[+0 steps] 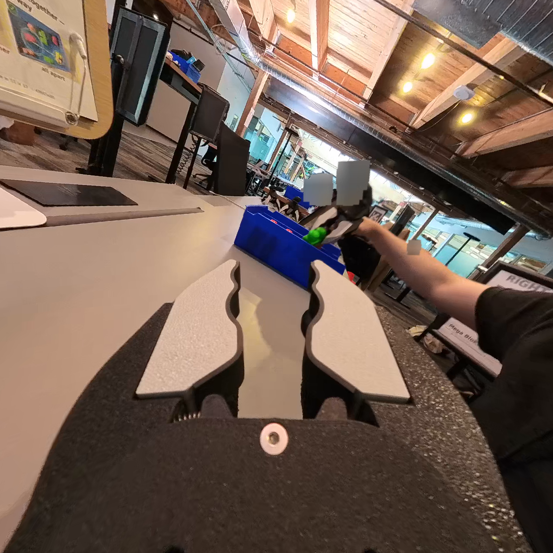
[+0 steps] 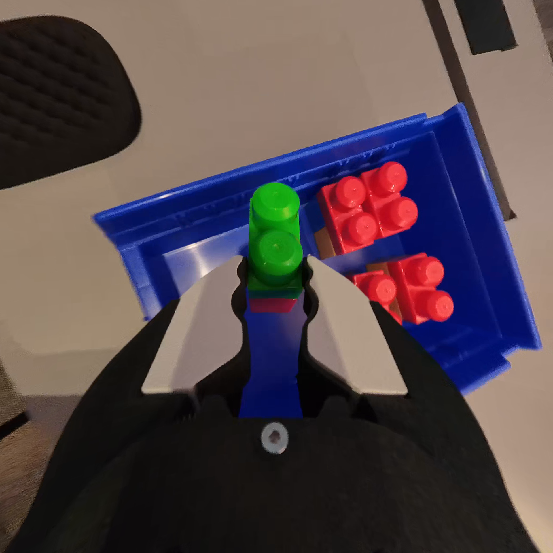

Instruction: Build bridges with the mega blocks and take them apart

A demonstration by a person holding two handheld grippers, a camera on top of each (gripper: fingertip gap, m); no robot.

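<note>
Right hand-held gripper clamped on a green two-stud mega block, pinched at its near end betw. both fingertips, studs facing the camera. Block hangs over the blue bin, which sits on the grey worktop. Red mega blocks lie in the bin, right of the gripper. Left hand-held gripper: jaws apart, nothing betw. them, low over the worktop, bin just ahead.

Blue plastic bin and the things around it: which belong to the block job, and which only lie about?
Job:
- blue plastic bin
- green two-stud block, held by right gripper
- red studded blocks inside the bin
- left gripper, open, empty

Lying about:
- black flat mat
- black mesh chair seat
</note>
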